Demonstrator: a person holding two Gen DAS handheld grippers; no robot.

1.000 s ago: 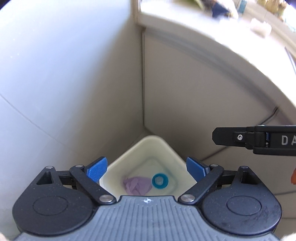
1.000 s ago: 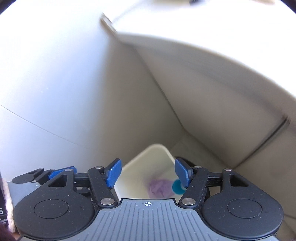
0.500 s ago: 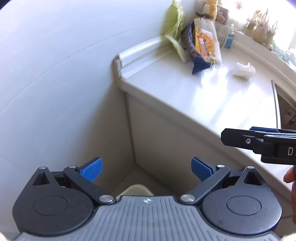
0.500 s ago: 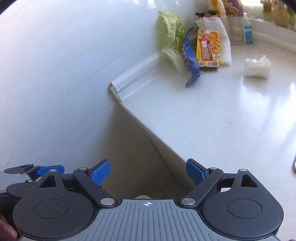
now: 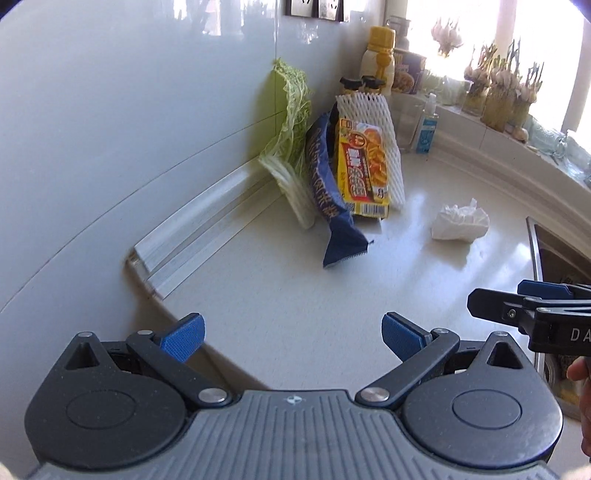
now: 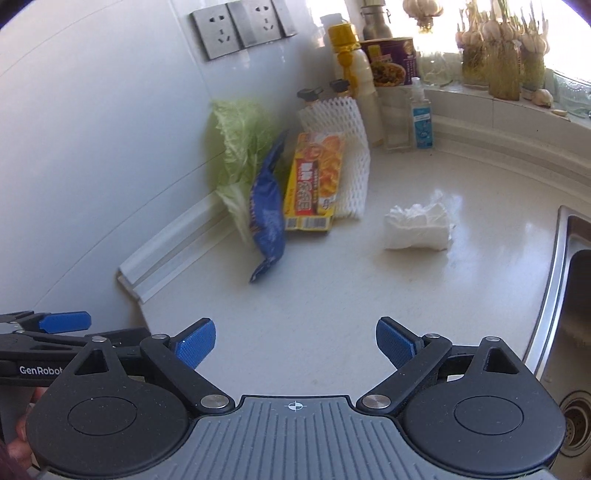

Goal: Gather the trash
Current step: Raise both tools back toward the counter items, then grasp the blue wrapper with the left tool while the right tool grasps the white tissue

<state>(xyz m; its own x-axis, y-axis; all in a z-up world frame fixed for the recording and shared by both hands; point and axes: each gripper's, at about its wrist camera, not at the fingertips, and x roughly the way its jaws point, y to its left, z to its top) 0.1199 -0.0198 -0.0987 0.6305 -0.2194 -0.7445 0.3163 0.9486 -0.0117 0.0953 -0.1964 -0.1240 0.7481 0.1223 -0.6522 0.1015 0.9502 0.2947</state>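
Both jaws empty, left wide, right opening; wall sockets [image 6: 243,27] show only rightward.

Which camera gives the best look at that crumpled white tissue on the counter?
The right wrist view: the crumpled tissue sits near the picture's middle, large and unobstructed. The left wrist view shows it too, but smaller and off to the right.

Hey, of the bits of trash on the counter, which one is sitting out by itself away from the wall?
The crumpled white tissue. It lies alone on the open counter, nearer the sink, while the blue wrapper, yellow box and foam net cluster by the wall.
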